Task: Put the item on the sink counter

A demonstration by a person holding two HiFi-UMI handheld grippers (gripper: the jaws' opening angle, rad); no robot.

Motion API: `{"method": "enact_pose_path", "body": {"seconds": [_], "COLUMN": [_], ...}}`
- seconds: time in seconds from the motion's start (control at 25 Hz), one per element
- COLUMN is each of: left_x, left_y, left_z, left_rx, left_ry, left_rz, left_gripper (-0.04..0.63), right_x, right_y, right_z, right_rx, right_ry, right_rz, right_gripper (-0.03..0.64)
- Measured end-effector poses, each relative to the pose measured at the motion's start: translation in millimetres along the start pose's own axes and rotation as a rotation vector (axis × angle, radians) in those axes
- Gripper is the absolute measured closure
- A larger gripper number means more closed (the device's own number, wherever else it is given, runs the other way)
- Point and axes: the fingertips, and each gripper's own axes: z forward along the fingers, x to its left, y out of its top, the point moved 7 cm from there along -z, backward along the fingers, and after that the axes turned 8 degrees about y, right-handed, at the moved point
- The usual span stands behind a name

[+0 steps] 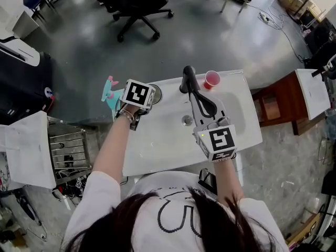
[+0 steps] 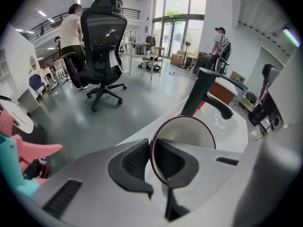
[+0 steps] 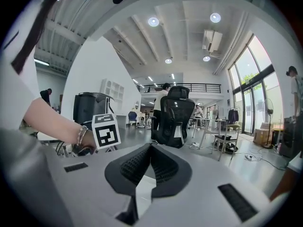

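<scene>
the left claw [image 2: 151, 161] is clenched on the rim of the round red-rimmed item [image 2: 187, 134], holding it at the back left corner of the counter [image 1: 155, 143], probably to set it down; the right claw [image 3: 151, 163] is pressed together, empty.

Operator: white short-sleeved T-shirt with a black line-drawn print [image 1: 105, 193], long dark hair [image 1: 220, 230], thin silvery bracelet [image 1: 126, 114] on the left wrist.

Left claw [image 2: 152, 157] and right claw [image 3: 151, 157] are the same build. Each has a smooth light-grey plastic shell and black moulded pads [image 3: 135, 164] with a fine ribbed grid texture. Narrow dark rectangular slots [image 3: 236, 200] are cut into the shell on either side.

Each claw carries a white cube with black square markers: left cube [image 1: 137, 94], right cube [image 1: 220, 140].
</scene>
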Motion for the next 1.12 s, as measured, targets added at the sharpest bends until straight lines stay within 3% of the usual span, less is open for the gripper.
{"method": "enact_pose_path", "body": {"seconds": [0.12,0.52,1.12], "left_x": [-6.8,-6.4,-6.5], "left_y": [1.3,4.0,12.7], "left_z": [13.1,45.9,59.5], "left_rx": [0.065,0.144,0.157], "left_ry": [-0.025,0.034,0.044], "left_rz": [-0.011,0.009,0.006], "left_gripper": [0.557,0.557,0.548], "right_x": [-8.0,-28.2,-27.6], "right_y": [-3.5,-7.3,-9.0], "right_z": [2.0,0.9,-1.7], "right_rx": [0.010,0.000,0.006], "right_ry": [0.015,0.013,0.009], "right_rz": [-0.006,-0.005,-0.012], "right_gripper": [0.591,0.591,0.591]}}
